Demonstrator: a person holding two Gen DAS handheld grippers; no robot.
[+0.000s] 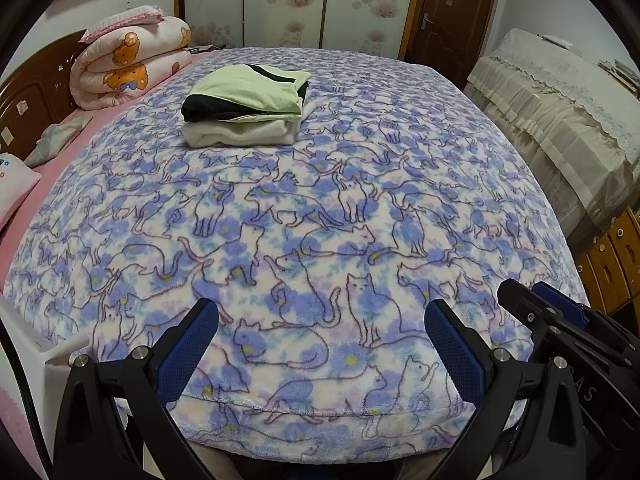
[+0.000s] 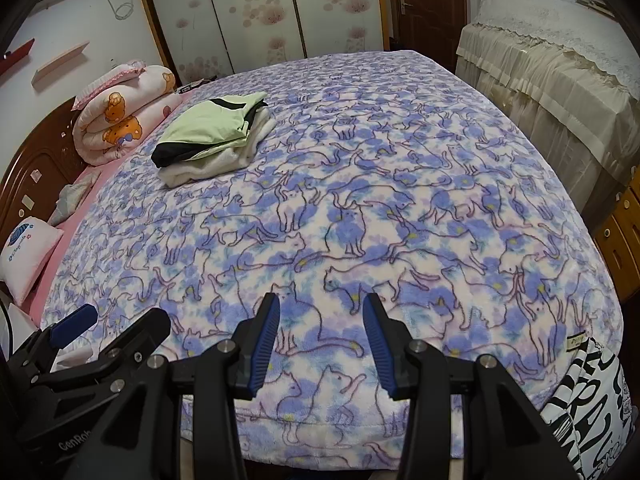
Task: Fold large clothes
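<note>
Seemingly, a pause between garments is caught. Through the left wrist view, the left tool [image 1: 322,344] is seen with its jaws spread wide and nothing between them, held low over the near edge of the bed [image 1: 400,208], which is spread with a cat-print blanket. The folded clothes [image 1: 246,106] lie well apart from it, toward the far left of the bed: a pale green piece with black trim is stacked upon a white one. A rolled bear-print quilt [image 1: 128,64] rests beside the headboard, just left of the stack. The right tool [image 1: 560,320] is glimpsed at the lower right edge.

Through the right wrist view, the right tool [image 2: 322,344] is likewise shown parted and empty, though less widely, over the same near edge. The folded clothes [image 2: 212,140] are again seen far off to the left. A black-and-white printed bag [image 2: 592,400] stands at the bed's near right corner; its contents cannot be told.

No unfolded garment is visible on the blanket, so either the folding is judged complete or another piece must be fetched and laid flat before any fold can be made.
</note>
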